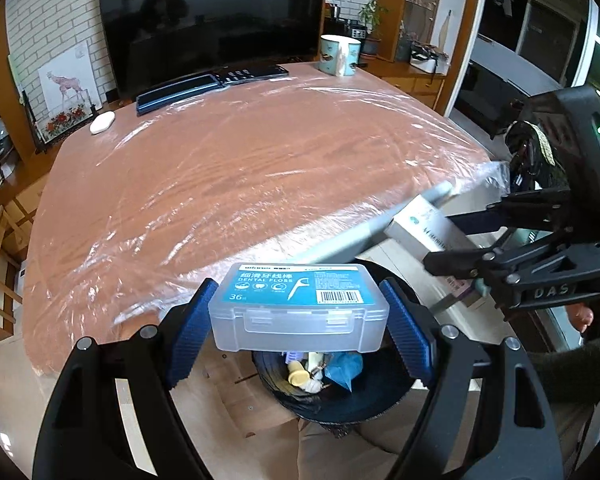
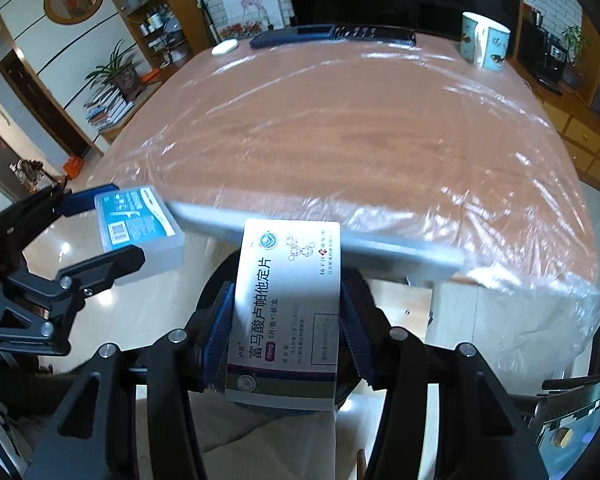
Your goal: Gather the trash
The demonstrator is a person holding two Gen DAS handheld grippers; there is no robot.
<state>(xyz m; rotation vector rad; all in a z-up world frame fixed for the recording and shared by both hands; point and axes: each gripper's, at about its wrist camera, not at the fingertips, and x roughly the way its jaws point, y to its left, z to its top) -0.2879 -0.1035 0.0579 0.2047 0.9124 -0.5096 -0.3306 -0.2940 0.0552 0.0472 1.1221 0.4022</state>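
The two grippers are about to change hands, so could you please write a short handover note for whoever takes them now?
Left gripper: shut on the dental floss box, held above the trash bin.
Right gripper: shut on the medicine carton, at the table edge over the bin.
Done: both items are lifted off the table; the bin already holds some trash.
Left: drop both in. A mug, remotes and a small white object remain on the table.

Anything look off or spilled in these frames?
Nothing spilled or damaged. The dental floss box and the medicine carton are each clamped squarely in a gripper, over the trash bin. Only oddity: the table is wrapped in wrinkled clear plastic film.
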